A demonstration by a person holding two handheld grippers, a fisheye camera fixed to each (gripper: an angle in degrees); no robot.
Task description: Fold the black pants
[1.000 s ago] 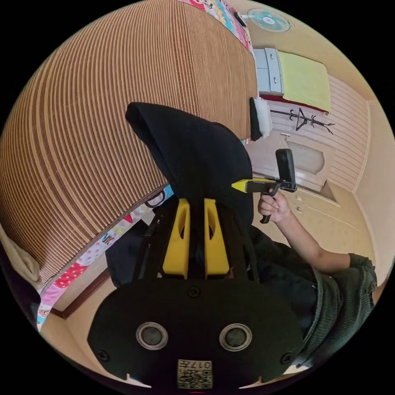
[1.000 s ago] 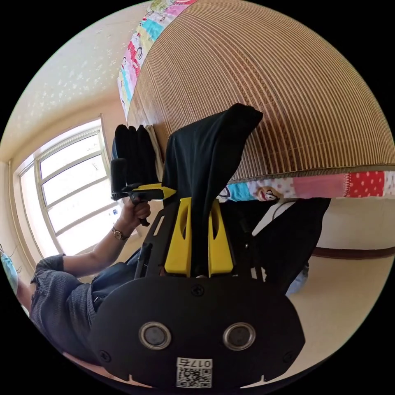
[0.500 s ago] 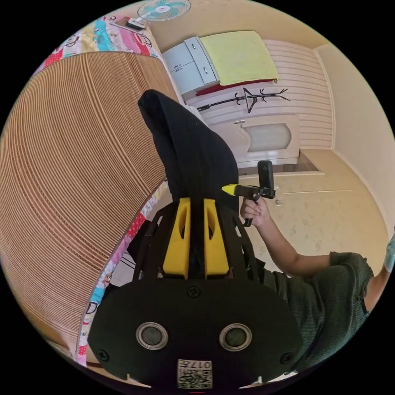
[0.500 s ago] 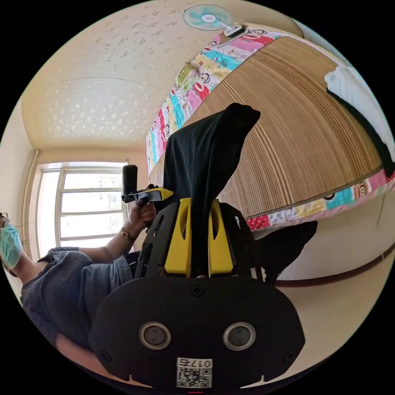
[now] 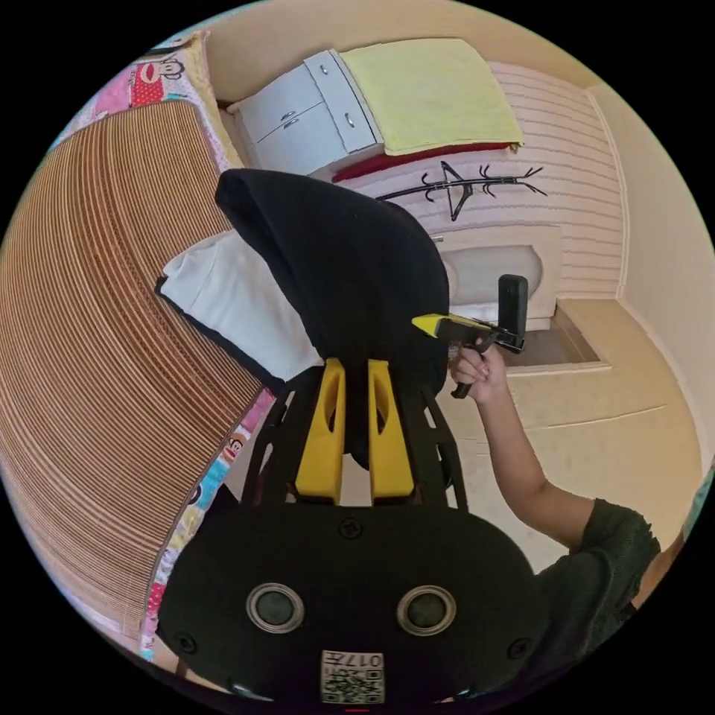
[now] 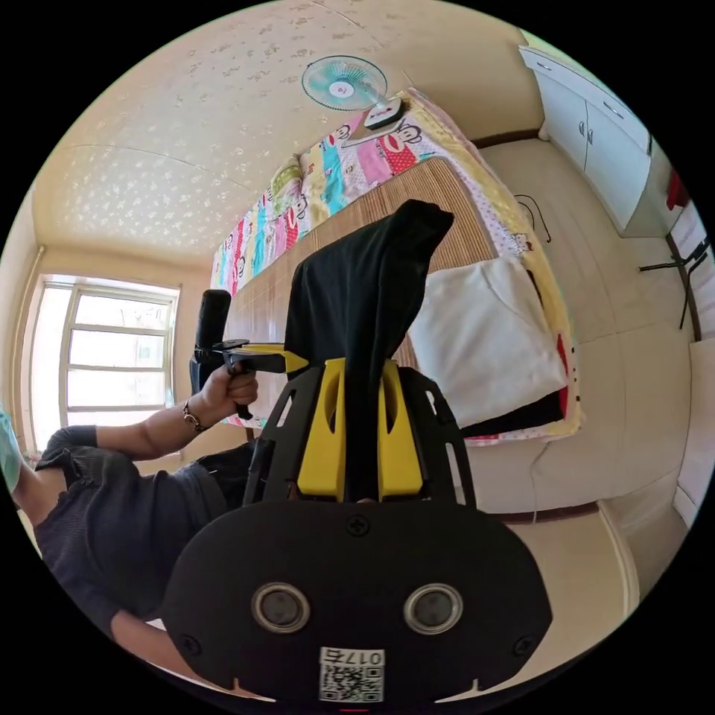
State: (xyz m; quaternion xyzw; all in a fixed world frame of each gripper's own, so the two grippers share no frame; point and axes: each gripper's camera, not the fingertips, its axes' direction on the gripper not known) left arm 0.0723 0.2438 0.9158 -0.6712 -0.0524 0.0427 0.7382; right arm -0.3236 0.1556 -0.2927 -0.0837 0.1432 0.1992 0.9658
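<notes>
While clamped, both tools on black pants (image 5: 350, 275).

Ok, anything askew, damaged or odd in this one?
Nothing stands out. Both grippers are shut on the black pants, held up above the striped mat; a folded white garment lies neatly on it.

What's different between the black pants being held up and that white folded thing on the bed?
The black pants hang in the air, gripped by the left gripper and the right gripper; the white folded garment lies flat on the bed's bamboo mat. The pants are bunched and draped; the white garment is a neat flat rectangle. Both are cloth.
</notes>
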